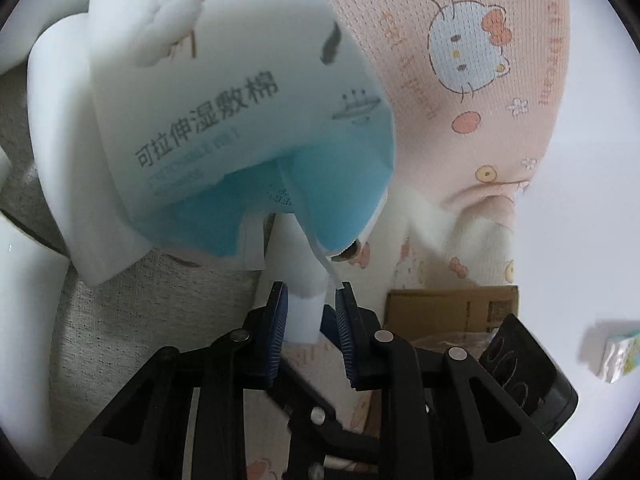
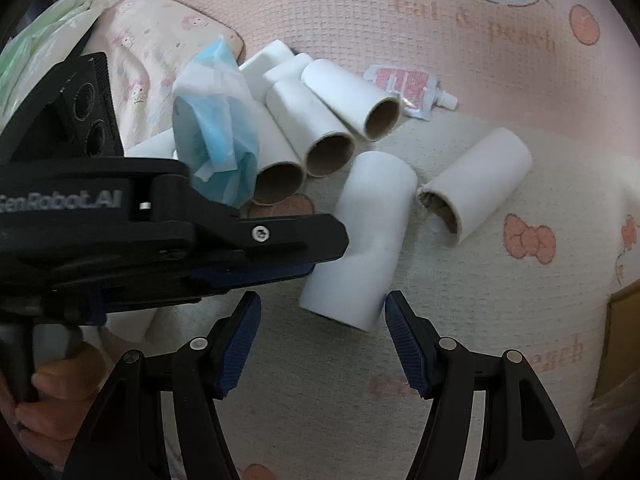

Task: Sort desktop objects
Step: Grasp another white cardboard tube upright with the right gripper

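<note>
My left gripper [image 1: 311, 294] is shut on the bottom seam of a blue-and-white cotton pad pouch [image 1: 240, 120] and holds it up, close to the camera. The same pouch [image 2: 216, 120] shows in the right wrist view, hanging above a pile of white paper tubes [image 2: 340, 96]. My right gripper [image 2: 322, 308] is open, just in front of one lying white tube [image 2: 360, 240]. Another tube [image 2: 476, 188] lies to the right. A small pink spout sachet [image 2: 408, 88] lies behind the pile.
Everything lies on a pink and cream cartoon-print blanket [image 2: 480, 20]. White tubes [image 1: 64, 128] sit behind the pouch. A cardboard box [image 1: 452, 308] and a small white pack [image 1: 616, 356] are at the right. A green-white bag [image 2: 48, 32] is at the far left.
</note>
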The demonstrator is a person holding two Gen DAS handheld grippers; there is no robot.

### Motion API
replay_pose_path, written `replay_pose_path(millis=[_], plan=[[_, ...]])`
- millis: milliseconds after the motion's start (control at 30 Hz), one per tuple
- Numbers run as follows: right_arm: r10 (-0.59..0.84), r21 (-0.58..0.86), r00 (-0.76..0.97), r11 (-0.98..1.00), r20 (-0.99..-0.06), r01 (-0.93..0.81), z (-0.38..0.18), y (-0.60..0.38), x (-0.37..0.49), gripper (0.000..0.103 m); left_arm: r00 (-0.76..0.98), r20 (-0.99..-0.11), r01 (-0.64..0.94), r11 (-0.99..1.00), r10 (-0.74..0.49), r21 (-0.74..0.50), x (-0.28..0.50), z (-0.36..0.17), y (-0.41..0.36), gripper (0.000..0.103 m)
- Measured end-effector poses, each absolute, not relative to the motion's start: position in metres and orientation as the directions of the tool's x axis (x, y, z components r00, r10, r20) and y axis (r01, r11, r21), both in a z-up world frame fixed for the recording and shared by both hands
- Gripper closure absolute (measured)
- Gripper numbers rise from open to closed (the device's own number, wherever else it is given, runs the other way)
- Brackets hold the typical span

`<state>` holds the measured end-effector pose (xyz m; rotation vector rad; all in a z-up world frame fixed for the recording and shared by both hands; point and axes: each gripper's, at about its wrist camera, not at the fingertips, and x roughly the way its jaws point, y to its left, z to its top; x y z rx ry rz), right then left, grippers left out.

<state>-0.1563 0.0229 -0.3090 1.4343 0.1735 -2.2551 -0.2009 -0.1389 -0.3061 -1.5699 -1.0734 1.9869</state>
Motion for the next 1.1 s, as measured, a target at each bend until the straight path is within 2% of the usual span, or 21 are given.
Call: replay_pose_path(millis=[67,233,300,567,600,667,867,1100], plan=[[-0.301,0.138,-0.332,-0.89,-0.894,0.435,-0.312,0.025,-0.159,0.058,-0.282,-0.644,0.15,-0.63,0.711,-0.762,-0.202,-0.308,-0.136,0.076],[-0.311,0.17,-0.312,-0.898,-0.898,0.405,-0.313,0.034,-0.164,0.06,-0.272,-0.638,0.151,-0.622,0.721,-0.768,-0.203,-0.31,-0.134,0.073],[-0.324,0.191,-0.299,-0.897,-0.898,0.399,-0.311,0.037,-0.162,0.06,-0.256,-0.647,0.166,-0.627,0.718,-0.761,-0.202,-0.314,-0.136,0.056],[-0.324,0.187,-0.252,-0.874,-0.912,0.448,-0.305,0.044,-0.134,0.06,-0.208,-0.662,0.174,-0.639,0.72,-0.749,-0.198,-0.324,-0.131,0.056],[-0.307,0.166,-0.251,-0.873,-0.918,0.458,-0.305,0.044,-0.128,0.06,-0.206,-0.664,0.168,-0.643,0.718,-0.747,-0.195,-0.324,-0.131,0.061],[-0.283,0.144,-0.248,-0.876,-0.926,0.46,-0.307,0.048,-0.122,0.06,-0.184,-0.669,0.149,-0.652,0.721,-0.744,-0.194,-0.325,-0.127,0.063],[-0.3,0.182,-0.239,-0.892,-0.924,0.414,-0.303,0.069,-0.108,0.06,-0.136,-0.643,0.145,-0.627,0.754,-0.765,-0.182,-0.331,-0.122,0.064],[-0.285,0.197,-0.158,-0.886,-0.945,0.421,-0.31,0.084,-0.092,0.06,-0.07,-0.659,0.136,-0.648,0.749,-0.75,-0.162,-0.335,-0.108,0.064]])
